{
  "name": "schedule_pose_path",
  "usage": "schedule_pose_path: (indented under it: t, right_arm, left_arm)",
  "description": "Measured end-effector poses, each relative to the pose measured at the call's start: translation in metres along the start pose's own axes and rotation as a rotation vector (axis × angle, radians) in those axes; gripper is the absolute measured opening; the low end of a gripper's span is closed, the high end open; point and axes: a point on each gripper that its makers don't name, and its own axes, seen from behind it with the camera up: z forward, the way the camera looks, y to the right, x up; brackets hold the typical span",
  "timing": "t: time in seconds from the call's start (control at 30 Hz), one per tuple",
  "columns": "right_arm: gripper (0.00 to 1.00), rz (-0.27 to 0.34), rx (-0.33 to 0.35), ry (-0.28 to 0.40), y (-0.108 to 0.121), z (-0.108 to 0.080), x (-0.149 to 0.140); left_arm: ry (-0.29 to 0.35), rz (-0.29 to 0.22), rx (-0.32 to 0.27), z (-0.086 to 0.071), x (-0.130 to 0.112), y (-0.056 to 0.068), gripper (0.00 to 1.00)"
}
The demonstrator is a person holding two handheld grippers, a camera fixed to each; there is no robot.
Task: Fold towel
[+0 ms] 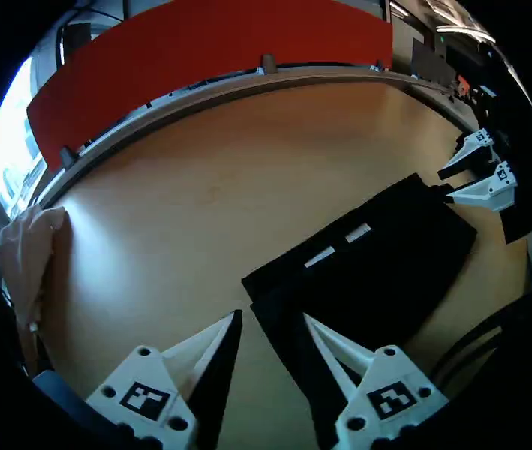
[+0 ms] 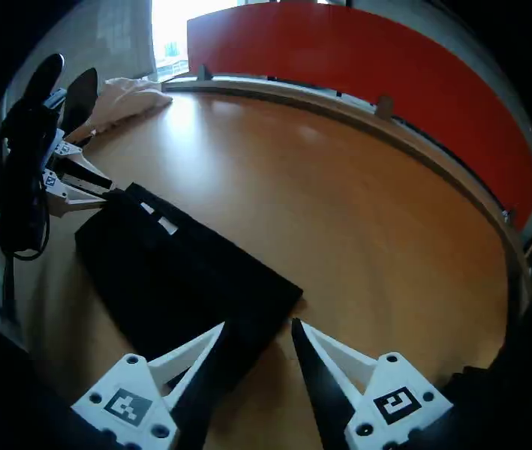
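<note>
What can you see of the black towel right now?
The black towel lies flat on the wooden table, folded into a layered rectangle of soft-looking cloth, with two small white tags on top. The open left gripper and open right gripper sit at opposite ends; neither is clamped on it.

One black towel, two grippers (left gripper, right gripper), one red panel, one pale cloth, one counter.

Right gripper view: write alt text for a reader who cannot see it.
A folded black towel lies on a wooden table, just ahead of the open right gripper. The left gripper is at its far end; a red partition lines the table's far edge.
</note>
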Motion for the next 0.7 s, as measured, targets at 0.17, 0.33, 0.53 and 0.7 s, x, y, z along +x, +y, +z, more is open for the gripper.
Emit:
schedule_pose_path:
  t: [0.17,0.33,0.53,0.7]
  right_arm:
    - [0.64,-0.007,-0.022,0.003,0.008,0.002,0.003]
    - [0.67,-0.004,-0.048,0.014,0.017,0.004,0.010]
    - [0.71,-0.001,-0.065,0.021,0.024,0.004,0.016]
    - [0.83,-0.001,-0.070,0.029,0.026,0.003,0.018]
  left_arm:
    - [0.001,0.008,0.014,0.001,0.003,-0.007,0.67]
    - [0.000,-0.002,0.030,0.001,0.006,-0.015,0.80]
    - [0.007,-0.003,0.051,-0.002,0.012,-0.024,0.89]
    - [0.010,-0.003,0.067,-0.005,0.016,-0.031,0.92]
